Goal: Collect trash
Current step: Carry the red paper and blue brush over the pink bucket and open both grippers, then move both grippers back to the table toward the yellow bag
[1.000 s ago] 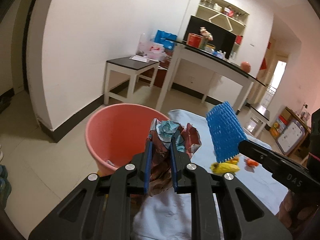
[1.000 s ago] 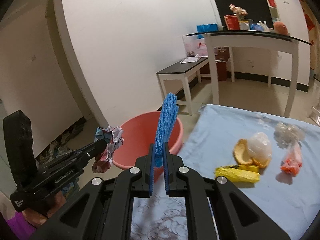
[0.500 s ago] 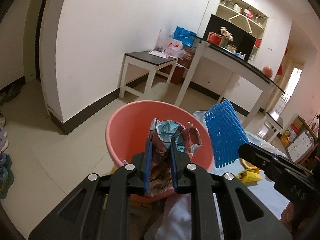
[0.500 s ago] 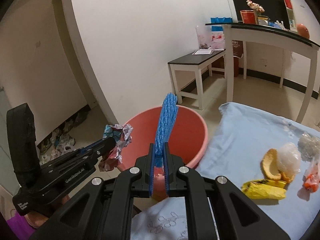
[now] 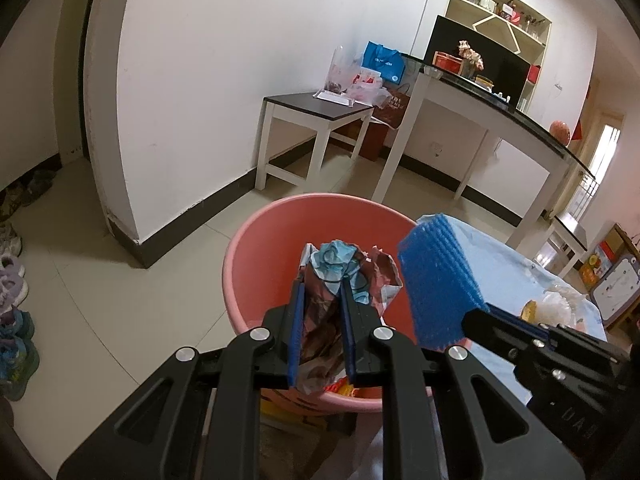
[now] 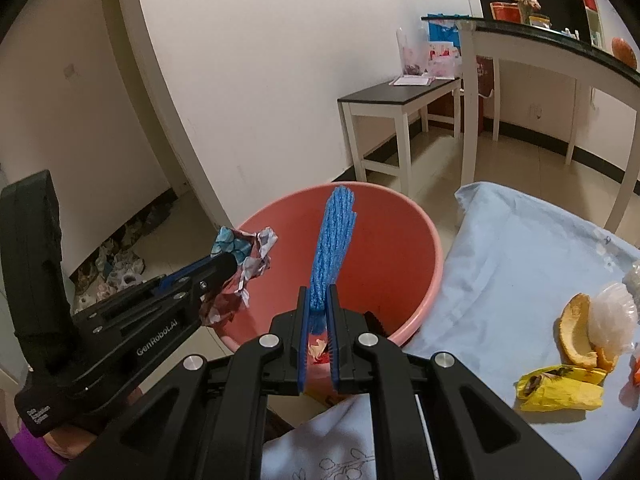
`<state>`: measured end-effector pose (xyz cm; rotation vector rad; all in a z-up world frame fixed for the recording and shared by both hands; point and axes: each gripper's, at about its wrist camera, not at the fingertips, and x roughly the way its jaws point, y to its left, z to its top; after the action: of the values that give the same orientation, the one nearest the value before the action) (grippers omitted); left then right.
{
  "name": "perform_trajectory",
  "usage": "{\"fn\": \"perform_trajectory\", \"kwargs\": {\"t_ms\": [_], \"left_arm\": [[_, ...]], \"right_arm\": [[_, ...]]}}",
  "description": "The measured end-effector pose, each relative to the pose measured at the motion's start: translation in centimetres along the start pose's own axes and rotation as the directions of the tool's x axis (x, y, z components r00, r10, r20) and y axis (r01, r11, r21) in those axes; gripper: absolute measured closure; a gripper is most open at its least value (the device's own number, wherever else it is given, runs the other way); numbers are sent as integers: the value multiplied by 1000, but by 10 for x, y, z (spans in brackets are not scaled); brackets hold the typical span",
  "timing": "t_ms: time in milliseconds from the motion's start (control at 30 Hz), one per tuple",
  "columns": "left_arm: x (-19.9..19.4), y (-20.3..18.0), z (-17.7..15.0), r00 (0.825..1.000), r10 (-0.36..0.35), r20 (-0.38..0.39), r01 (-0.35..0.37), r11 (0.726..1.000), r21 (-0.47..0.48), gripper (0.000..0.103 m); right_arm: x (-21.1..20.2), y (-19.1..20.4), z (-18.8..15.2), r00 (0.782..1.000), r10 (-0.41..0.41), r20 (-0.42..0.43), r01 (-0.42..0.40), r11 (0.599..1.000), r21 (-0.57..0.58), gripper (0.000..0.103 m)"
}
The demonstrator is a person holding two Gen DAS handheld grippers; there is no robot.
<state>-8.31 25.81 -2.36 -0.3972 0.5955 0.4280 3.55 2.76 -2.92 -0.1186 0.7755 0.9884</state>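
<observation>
My left gripper (image 5: pixel 322 292) is shut on a crumpled printed wrapper (image 5: pixel 340 270) and holds it over the pink bucket (image 5: pixel 256 248). My right gripper (image 6: pixel 318 300) is shut on a blue foam net (image 6: pixel 334 240) and holds it upright over the same bucket (image 6: pixel 400 248). The left gripper (image 6: pixel 224 264) with its wrapper (image 6: pixel 248 248) shows at the bucket's left rim in the right wrist view. The blue net (image 5: pixel 438 284) and right gripper also show in the left wrist view. Some trash lies in the bucket's bottom.
A table under a light blue cloth (image 6: pixel 512 264) stands right of the bucket, with orange peel (image 6: pixel 576 336), a clear plastic piece (image 6: pixel 612 316) and a yellow wrapper (image 6: pixel 560 388) on it. A white side table (image 5: pixel 316 120) and a long counter (image 5: pixel 500 120) stand behind. Shoes (image 5: pixel 12 280) line the floor at left.
Both grippers have moved from beside the cloth-covered table to over the pink bucket, each still holding its piece of trash.
</observation>
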Motion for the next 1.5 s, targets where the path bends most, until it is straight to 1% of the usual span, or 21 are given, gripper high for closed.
{"fn": "perform_trajectory", "kwargs": {"t_ms": [267, 367, 400, 433, 500, 567, 600, 767, 833, 1133, 1367, 1500], "left_arm": [[10, -1, 1, 1000, -1, -13, 0, 1000, -3, 85], [12, 0, 0, 1000, 6, -21, -6, 1000, -7, 81], [13, 0, 0, 1000, 9, -25, -10, 1000, -12, 76], [14, 0, 0, 1000, 10, -26, -10, 1000, -14, 71], [14, -1, 0, 1000, 10, -25, -10, 1000, -10, 68], [14, -3, -1, 1000, 9, -27, -9, 1000, -4, 66], [15, -4, 0, 1000, 10, -28, -10, 1000, -3, 66], [15, -6, 0, 999, 7, -31, -7, 1000, -7, 64], [15, -7, 0, 999, 5, -32, -5, 1000, -7, 64], [6, -14, 4, 1000, -14, -11, 14, 1000, 10, 63], [-13, -19, 9, 998, -51, 31, 50, 998, 23, 63], [-22, -26, 11, 997, -63, 39, 61, 997, 41, 63]], "right_arm": [[13, -1, 1, 1000, -9, -11, 9, 1000, 10, 95], [15, -3, 0, 1000, -8, -17, 9, 1000, 14, 94], [16, -3, -1, 1000, -10, -20, 10, 1000, 17, 94], [16, -3, 0, 1000, -8, -22, 8, 1000, 18, 91], [17, -5, -1, 1000, -8, -25, 8, 1000, 21, 86], [17, -6, -1, 1000, -9, -24, 9, 1000, 26, 77], [17, -7, -1, 1000, -9, -21, 10, 1000, 28, 76], [16, -11, -2, 1000, -10, -18, 11, 999, 35, 69], [15, -12, -3, 1000, -10, -15, 11, 999, 40, 68], [4, -19, -7, 1000, -15, -1, 16, 999, 52, 66], [-15, -27, -11, 999, -28, 24, 27, 998, 65, 65], [-26, -32, -15, 999, -33, 29, 31, 997, 76, 64]]}}
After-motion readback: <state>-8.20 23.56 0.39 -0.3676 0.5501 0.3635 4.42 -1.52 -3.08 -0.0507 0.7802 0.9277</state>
